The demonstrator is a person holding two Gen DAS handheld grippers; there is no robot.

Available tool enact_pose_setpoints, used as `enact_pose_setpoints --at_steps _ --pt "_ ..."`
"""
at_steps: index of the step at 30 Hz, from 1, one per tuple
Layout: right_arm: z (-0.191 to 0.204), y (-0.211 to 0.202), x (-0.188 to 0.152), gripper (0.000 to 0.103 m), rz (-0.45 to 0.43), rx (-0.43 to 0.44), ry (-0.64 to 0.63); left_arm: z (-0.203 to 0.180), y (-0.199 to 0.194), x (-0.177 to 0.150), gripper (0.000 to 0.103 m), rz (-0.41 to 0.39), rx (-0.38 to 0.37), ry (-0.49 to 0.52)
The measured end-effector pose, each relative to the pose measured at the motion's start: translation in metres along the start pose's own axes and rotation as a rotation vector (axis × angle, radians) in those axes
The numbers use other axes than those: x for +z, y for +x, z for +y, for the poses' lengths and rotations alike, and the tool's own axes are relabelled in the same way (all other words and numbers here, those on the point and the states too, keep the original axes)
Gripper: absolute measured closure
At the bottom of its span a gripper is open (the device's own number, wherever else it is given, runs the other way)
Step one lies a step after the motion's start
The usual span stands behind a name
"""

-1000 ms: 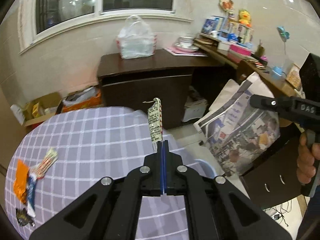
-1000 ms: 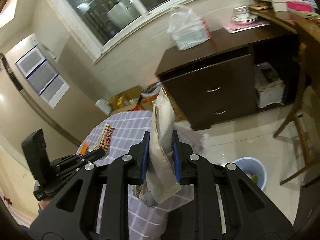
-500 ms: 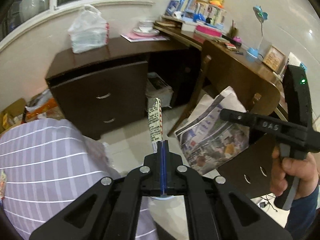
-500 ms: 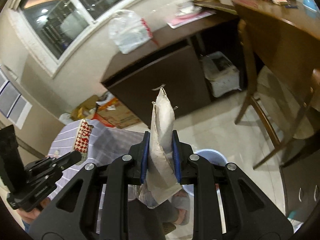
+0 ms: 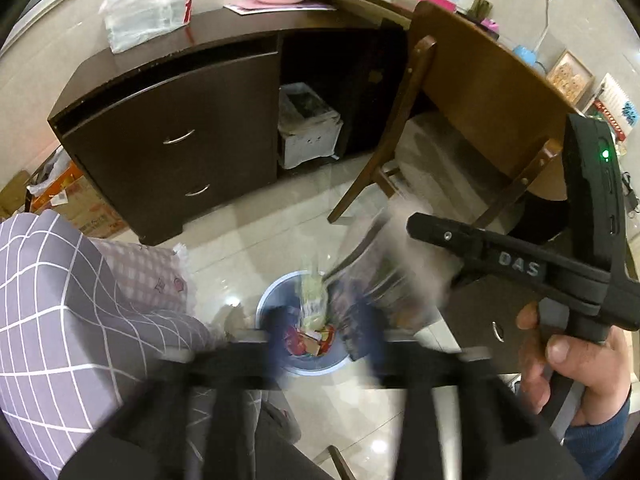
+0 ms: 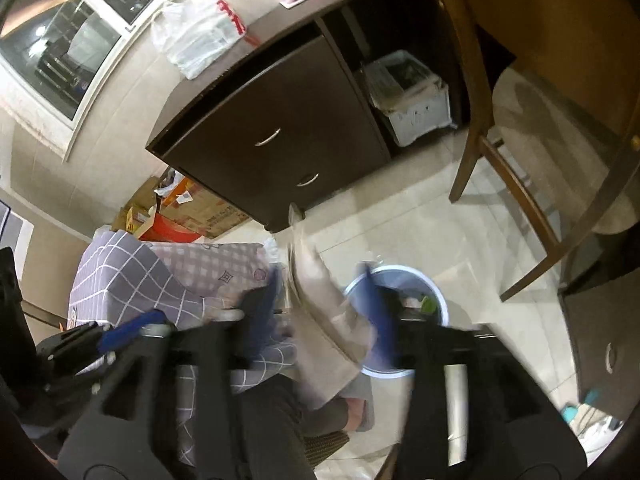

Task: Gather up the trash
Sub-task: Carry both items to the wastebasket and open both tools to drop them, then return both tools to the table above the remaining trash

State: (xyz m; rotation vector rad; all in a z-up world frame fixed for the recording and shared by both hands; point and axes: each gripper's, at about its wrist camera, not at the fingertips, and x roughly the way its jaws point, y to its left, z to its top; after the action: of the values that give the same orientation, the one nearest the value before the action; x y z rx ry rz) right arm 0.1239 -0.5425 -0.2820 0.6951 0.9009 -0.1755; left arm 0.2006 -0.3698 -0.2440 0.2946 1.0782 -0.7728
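A light blue trash bin (image 5: 298, 334) stands on the tiled floor and holds coloured wrappers; it also shows in the right wrist view (image 6: 404, 280). My left gripper (image 5: 320, 320) is open above it, and the wrapper (image 5: 312, 296) is a blurred streak falling into the bin. My right gripper (image 6: 324, 292) is open too, its jaws spread wide, with the folded newspaper (image 6: 320, 304) loose and blurred between them beside the bin. In the left wrist view the right gripper (image 5: 416, 224) hangs over the blurred newspaper (image 5: 376, 276).
A dark brown cabinet (image 5: 172, 120) with a white plastic bag (image 5: 144, 4) on top stands behind the bin. A wooden chair (image 5: 472, 92) is to the right, a white crate (image 5: 308, 128) under the desk, and the purple checked tablecloth (image 5: 48, 300) to the left.
Both grippers swung from the table down over the bin and opened. The wrapper and the newspaper left the closed jaws and are dropping.
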Motion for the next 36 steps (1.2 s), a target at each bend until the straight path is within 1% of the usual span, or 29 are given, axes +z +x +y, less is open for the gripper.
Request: enact_pose_setpoints --at_steps 1,2,3,4,6,8,14,17,21,26,29,36 --pt "-0.004 0.004 -0.001 0.039 0.007 0.010 0.014 0.002 -0.001 0.000 0.028 -0.012 0.021 -0.006" --pt "-0.007 0.006 -0.002 0.036 0.015 0.010 0.024 0.003 -0.003 -0.001 0.027 -0.028 0.032 -0.007" --pt "-0.011 0.008 -0.003 0.030 0.021 0.001 0.037 0.005 -0.005 -0.001 0.026 -0.033 0.037 -0.004" --pt "-0.012 0.009 -0.004 0.027 0.021 -0.004 0.045 0.007 -0.007 -0.001 0.025 -0.031 0.047 -0.001" --pt "-0.015 0.009 -0.005 0.011 0.019 -0.008 0.061 0.010 -0.012 -0.001 0.020 -0.045 0.072 -0.001" --pt "-0.013 0.005 -0.006 0.007 0.002 -0.021 0.056 0.014 -0.020 -0.002 0.017 -0.071 0.090 0.000" --pt "0.003 -0.007 -0.008 0.006 -0.028 -0.043 0.033 0.021 -0.051 -0.006 0.014 -0.139 0.132 -0.003" --pt "0.015 -0.016 -0.009 0.006 -0.045 -0.034 0.021 0.027 -0.072 -0.011 0.013 -0.180 0.143 -0.016" --pt "0.041 -0.033 -0.010 0.006 -0.077 -0.016 -0.012 0.036 -0.098 -0.019 0.012 -0.231 0.153 -0.039" --pt "0.087 -0.058 -0.012 0.006 -0.122 0.020 -0.083 0.049 -0.142 -0.034 0.010 -0.310 0.161 -0.069" --pt "0.115 -0.069 -0.014 0.006 -0.141 0.045 -0.126 0.059 -0.166 -0.044 0.009 -0.354 0.180 -0.087" --pt "0.184 -0.083 -0.027 0.006 -0.158 0.094 -0.243 0.094 -0.208 -0.073 0.009 -0.417 0.228 -0.162"
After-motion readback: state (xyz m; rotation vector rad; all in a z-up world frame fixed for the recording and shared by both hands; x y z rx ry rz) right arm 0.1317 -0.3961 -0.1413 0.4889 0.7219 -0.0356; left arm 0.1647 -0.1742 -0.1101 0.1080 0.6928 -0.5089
